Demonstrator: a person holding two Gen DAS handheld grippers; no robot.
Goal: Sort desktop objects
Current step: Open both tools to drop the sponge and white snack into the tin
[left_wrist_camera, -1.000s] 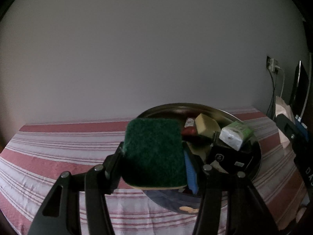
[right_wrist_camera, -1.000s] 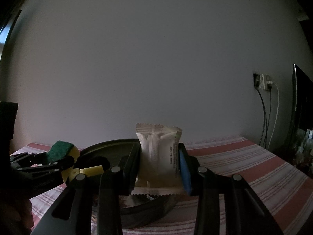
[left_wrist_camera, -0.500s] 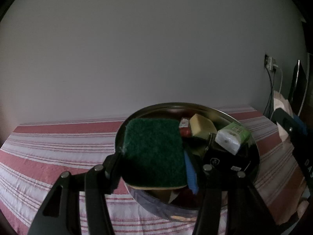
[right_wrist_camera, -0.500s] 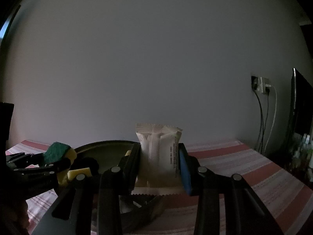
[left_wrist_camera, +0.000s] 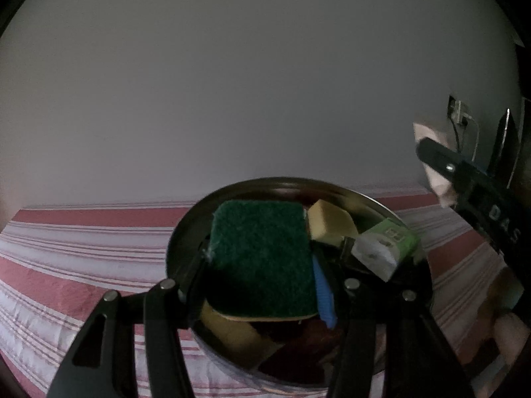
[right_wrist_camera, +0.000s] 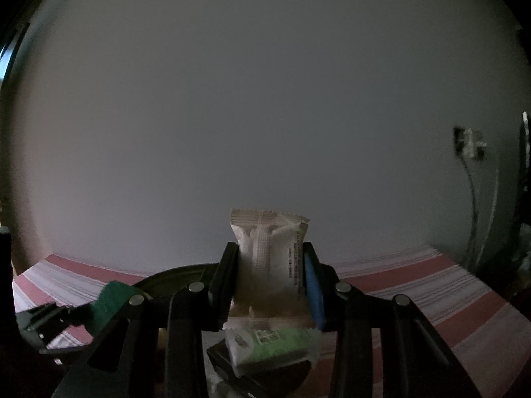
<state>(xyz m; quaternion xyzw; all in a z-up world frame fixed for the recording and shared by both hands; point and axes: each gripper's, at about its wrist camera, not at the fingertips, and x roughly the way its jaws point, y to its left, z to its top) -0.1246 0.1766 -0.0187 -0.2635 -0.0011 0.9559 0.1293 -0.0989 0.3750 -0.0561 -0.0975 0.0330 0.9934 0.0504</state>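
My left gripper [left_wrist_camera: 262, 265] is shut on a green and yellow scouring sponge [left_wrist_camera: 262, 258] and holds it above a round metal tray [left_wrist_camera: 186, 225]. The tray holds a yellow sponge piece [left_wrist_camera: 328, 225], a green and white packet [left_wrist_camera: 385, 245] on a black box, and other dim items. My right gripper [right_wrist_camera: 270, 278] is shut on a white snack packet [right_wrist_camera: 268, 265], upright, above the tray's right side. The green packet [right_wrist_camera: 268, 348] lies just below it. The left gripper and sponge [right_wrist_camera: 109, 301] show at the lower left of the right wrist view.
The table has a red and white striped cloth [left_wrist_camera: 83, 248]. A plain wall stands behind. A wall socket with cables [right_wrist_camera: 471, 146] and a dark screen edge [left_wrist_camera: 504, 146] are at the right. The right gripper's body [left_wrist_camera: 471, 185] crosses the left wrist view at right.
Both grippers have moved in over the tray with their loads. The right gripper has shifted left, so the green packet now lies under it.
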